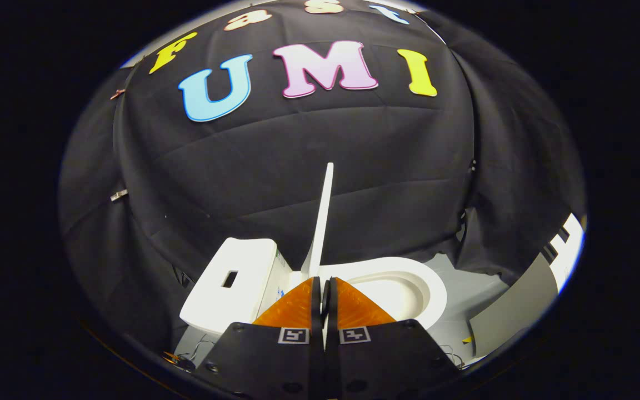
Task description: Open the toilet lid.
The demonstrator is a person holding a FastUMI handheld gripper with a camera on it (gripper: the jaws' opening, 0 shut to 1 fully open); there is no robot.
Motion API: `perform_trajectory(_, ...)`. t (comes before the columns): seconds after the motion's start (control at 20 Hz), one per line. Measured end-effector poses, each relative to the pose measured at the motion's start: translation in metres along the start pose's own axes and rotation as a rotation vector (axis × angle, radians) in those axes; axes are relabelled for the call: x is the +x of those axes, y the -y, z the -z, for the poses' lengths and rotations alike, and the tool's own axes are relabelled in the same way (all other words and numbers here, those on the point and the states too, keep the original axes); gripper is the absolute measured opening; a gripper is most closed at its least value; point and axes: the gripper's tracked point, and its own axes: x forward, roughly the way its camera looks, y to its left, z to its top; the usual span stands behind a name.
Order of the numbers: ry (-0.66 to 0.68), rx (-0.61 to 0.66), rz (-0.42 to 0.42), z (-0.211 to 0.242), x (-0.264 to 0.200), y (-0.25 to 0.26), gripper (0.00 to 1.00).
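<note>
One toilet (409,291) with one tank (234,283) stands just beyond the fingers; its single toilet lid (323,216) stands raised, seen edge-on (a thin upright blade). The gripper (324,289) has its fingers drawn nearly together, holding nothing, tips just before the lid's base. Grey floor (475,294) lies under black cloth walls (275,166).

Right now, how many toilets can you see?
1. The toilet sits just beyond the gripper, whose fingers are shut on its raised lid.

The tongs (324,289) hide the toilet lid's (321,214) lower edge.
</note>
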Motion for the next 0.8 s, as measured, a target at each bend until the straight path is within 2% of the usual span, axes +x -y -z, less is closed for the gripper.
perform_trajectory(0.15, 0.015, -0.03, 0.021, -0.001, -0.001, -0.032, 0.05)
perform_trajectory(0.3, 0.034, -0.051, 0.003, 0.0, -0.003, -0.07, 0.05)
perform_trajectory(0.45, 0.044, -0.099, 0.04, 0.004, -0.003, -0.091, 0.05)
perform_trajectory(0.8, 0.074, -0.209, 0.046, 0.017, 0.001, -0.152, 0.05)
